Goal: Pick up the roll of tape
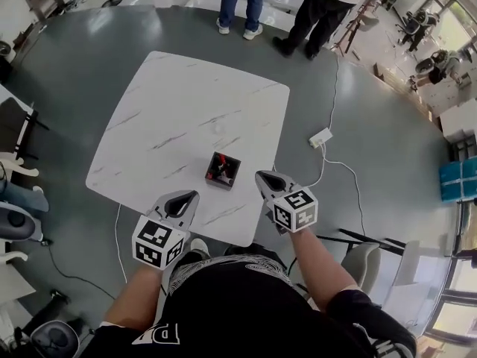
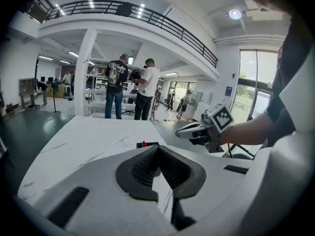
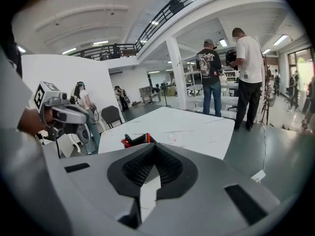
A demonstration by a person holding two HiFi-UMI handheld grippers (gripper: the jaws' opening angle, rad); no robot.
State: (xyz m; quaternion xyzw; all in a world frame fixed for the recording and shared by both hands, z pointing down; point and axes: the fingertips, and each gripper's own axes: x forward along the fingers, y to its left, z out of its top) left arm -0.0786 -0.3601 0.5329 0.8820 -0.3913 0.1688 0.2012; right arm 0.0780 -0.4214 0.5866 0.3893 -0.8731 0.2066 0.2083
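Note:
A small pale round thing point(image 1: 217, 127), possibly the roll of tape, lies near the middle of the white marble table point(image 1: 156, 110); it is too small to tell for sure. It shows as a faint spot point(image 3: 173, 137) in the right gripper view. A black box point(image 1: 221, 171) with red items inside stands near the table's front edge, also visible as the box point(image 2: 147, 144) and the box point(image 3: 135, 139) in the gripper views. My left gripper point(image 1: 181, 198) point(image 2: 158, 149) hovers at the front edge, shut and empty. My right gripper point(image 1: 266, 177) point(image 3: 155, 147) hangs just right of the box, shut and empty.
Two people point(image 1: 298, 6) stand beyond the table's far edge. A white power strip point(image 1: 320, 136) with its cable lies on the grey floor to the right. Chairs point(image 1: 15, 155) stand at the left, and another chair point(image 1: 365, 263) is close behind my right arm.

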